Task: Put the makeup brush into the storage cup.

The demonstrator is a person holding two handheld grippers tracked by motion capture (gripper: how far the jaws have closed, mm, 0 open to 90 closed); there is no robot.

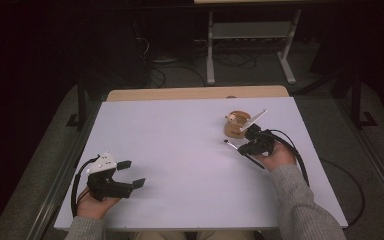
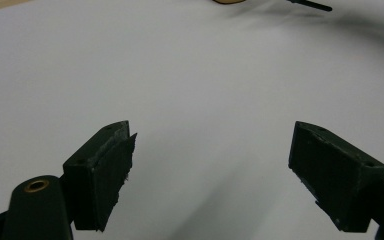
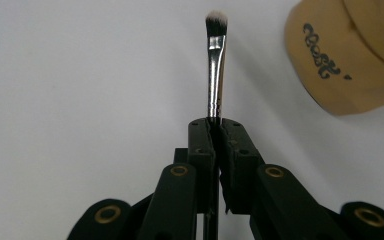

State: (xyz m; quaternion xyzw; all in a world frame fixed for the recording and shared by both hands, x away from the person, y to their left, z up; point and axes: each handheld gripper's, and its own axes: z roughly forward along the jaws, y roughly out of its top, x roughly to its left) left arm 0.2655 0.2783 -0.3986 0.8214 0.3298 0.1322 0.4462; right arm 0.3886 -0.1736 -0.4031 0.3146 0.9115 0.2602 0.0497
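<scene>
Right gripper [image 3: 216,125] is clamped on a makeup brush [image 3: 216,65] at right-centre of the table [image 1: 180,150]; its long axis points bristles-first to far left. The right gripper view reveals script on the tan container [image 3: 340,60]. Left gripper [image 2: 210,170] stands apart, unloaded.

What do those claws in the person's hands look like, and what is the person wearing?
Both claws are black, each with two flat blocky jaws and brass-coloured rivets. The left claw carries a pale three-cornered plate on top; a black cable trails from each, looping beside the right claw. The sleeves are grey knit.
</scene>
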